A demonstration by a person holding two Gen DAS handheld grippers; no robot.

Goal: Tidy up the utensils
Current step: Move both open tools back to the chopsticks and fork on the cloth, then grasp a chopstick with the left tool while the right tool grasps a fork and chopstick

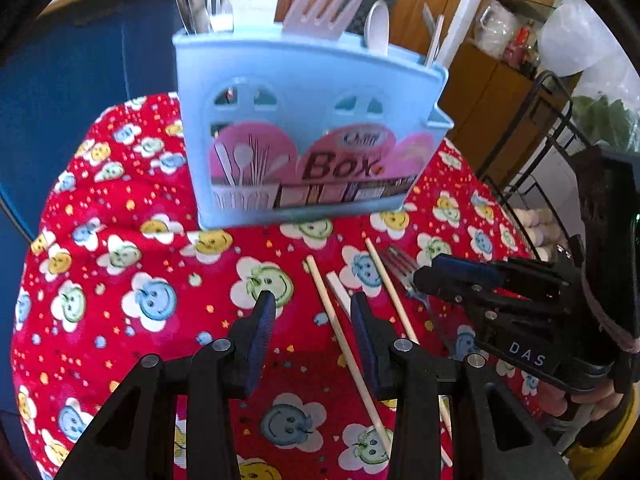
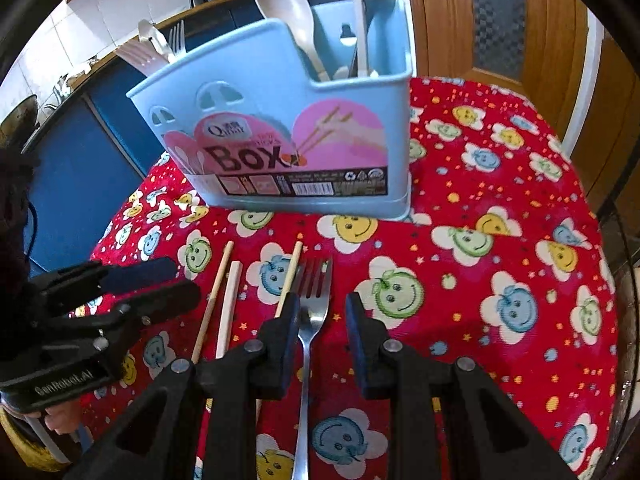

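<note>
A light blue utensil box point(image 1: 304, 136) stands on the red smiley-face cloth point(image 1: 120, 280); it also shows in the right wrist view point(image 2: 288, 132). It holds forks, spoons and a white plastic fork. On the cloth lie two wooden chopsticks point(image 2: 216, 300) point(image 2: 290, 276), a white stick point(image 2: 228, 312) and a metal fork point(image 2: 314, 304). My left gripper point(image 1: 314, 312) is open above one chopstick point(image 1: 340, 332). My right gripper point(image 2: 322, 312) is open, with the metal fork's neck lying between its fingers.
A blue cabinet point(image 1: 80, 80) stands behind the table at the left. Wooden doors point(image 2: 500, 20) are at the back. A black wire rack point(image 1: 540, 160) with eggs stands off the table's right edge.
</note>
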